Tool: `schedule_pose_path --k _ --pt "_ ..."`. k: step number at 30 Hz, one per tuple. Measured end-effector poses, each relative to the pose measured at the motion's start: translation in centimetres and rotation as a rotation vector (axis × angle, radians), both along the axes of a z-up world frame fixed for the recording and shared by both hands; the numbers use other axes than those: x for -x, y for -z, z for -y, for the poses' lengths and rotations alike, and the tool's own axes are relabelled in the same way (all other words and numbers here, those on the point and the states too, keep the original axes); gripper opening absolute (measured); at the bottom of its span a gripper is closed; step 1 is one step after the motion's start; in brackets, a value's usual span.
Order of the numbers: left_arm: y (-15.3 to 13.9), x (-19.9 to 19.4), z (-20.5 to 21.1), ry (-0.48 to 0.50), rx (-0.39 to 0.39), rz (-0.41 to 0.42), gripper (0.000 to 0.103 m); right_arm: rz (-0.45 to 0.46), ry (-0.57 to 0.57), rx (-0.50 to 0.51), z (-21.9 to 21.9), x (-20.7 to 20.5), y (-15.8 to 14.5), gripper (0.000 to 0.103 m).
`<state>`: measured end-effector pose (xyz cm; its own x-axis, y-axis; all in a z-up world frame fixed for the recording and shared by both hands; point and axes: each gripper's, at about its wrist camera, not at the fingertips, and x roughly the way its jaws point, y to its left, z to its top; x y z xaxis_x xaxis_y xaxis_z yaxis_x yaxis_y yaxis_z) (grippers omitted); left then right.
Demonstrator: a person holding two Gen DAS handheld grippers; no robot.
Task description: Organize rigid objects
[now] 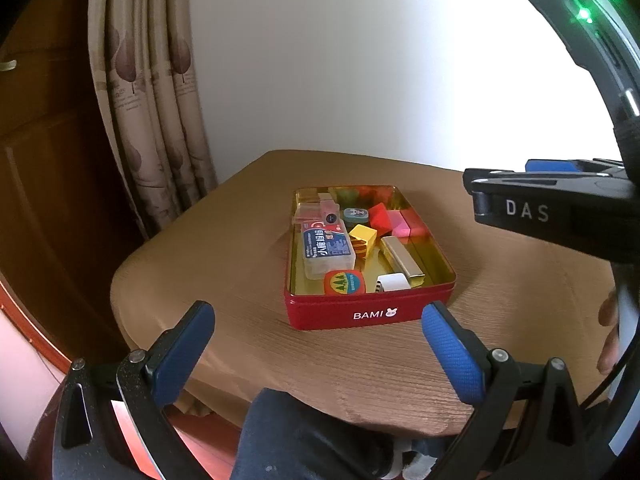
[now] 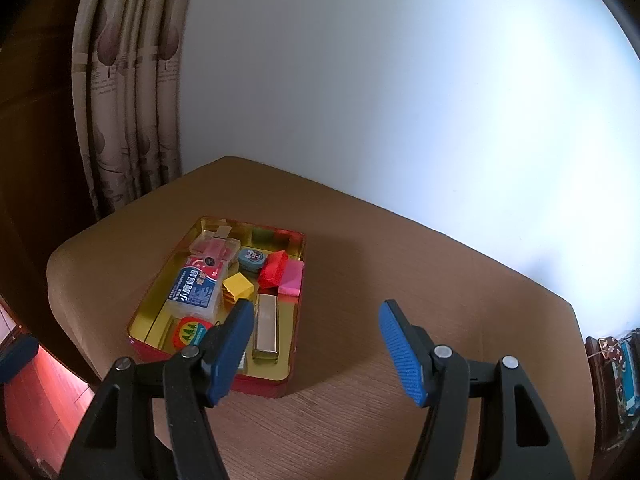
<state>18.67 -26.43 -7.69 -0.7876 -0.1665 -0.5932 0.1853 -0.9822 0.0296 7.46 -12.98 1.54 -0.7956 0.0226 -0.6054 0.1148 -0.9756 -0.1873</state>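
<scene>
A red BAMI tin (image 1: 362, 314) with a gold inside stands on the brown table (image 1: 224, 248). It holds several small things: a clear box with a blue label (image 1: 326, 250), a yellow block (image 1: 363, 238), a red block (image 1: 378, 214), a pink block (image 1: 402, 226), a gold bar (image 1: 402, 258) and a round orange eraser (image 1: 345, 283). My left gripper (image 1: 318, 344) is open and empty, in front of the tin. My right gripper (image 2: 316, 344) is open and empty, above the table at the tin's (image 2: 262, 384) right front corner. The right gripper's body (image 1: 552, 210) also shows in the left wrist view.
A patterned curtain (image 1: 152, 112) hangs at the back left beside a wooden door (image 1: 44, 140). A white wall (image 2: 400, 100) stands behind the table. The table's bare top (image 2: 460, 280) stretches right of the tin. A person's knee (image 1: 304, 436) is below the front edge.
</scene>
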Motion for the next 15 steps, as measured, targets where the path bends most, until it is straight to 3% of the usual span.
schedule_pose_path --k 15 --pt "-0.13 -0.24 -0.04 -0.002 -0.025 -0.002 0.102 -0.01 -0.014 0.004 0.09 -0.36 -0.48 0.067"
